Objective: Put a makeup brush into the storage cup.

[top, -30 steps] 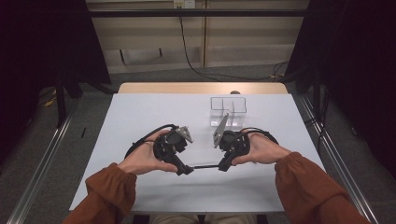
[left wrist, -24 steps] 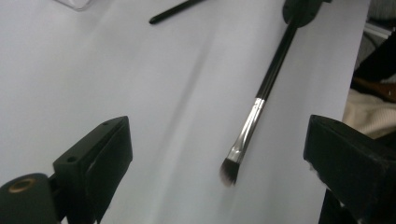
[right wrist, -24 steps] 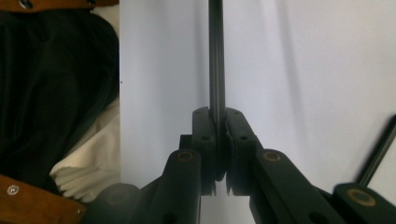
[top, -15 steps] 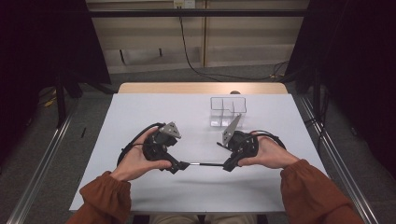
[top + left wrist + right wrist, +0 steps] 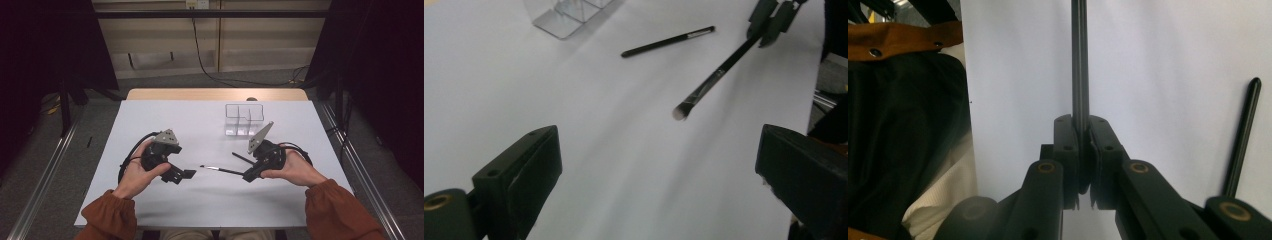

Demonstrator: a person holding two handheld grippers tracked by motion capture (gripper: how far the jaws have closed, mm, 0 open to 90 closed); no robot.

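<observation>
My right gripper [image 5: 246, 176] [image 5: 1080, 145] is shut on the handle end of a thin black makeup brush [image 5: 220, 170] [image 5: 1079, 65]. The brush reaches left, low over the white table, and ends in a pale bristle tip [image 5: 681, 112]. My left gripper [image 5: 182, 174] [image 5: 659, 145] stands left of that tip. Its jaws have just been opening and are wide apart with nothing between them. A second black brush [image 5: 241, 158] [image 5: 669, 41] [image 5: 1243, 135] lies flat on the table beside the right gripper. In the left gripper view, the right gripper [image 5: 769, 17] is at the top right.
A clear plastic organizer [image 5: 243, 120] [image 5: 564, 17] with several compartments stands on the white table [image 5: 200, 125] behind the right gripper. A wooden strip [image 5: 215, 94] edges the far side. Metal rails and dark curtains flank the table.
The left gripper let go of the brush's bristle end and drew away to the left. The right hand moved right with the brush, so the two grippers now stand farther apart.
</observation>
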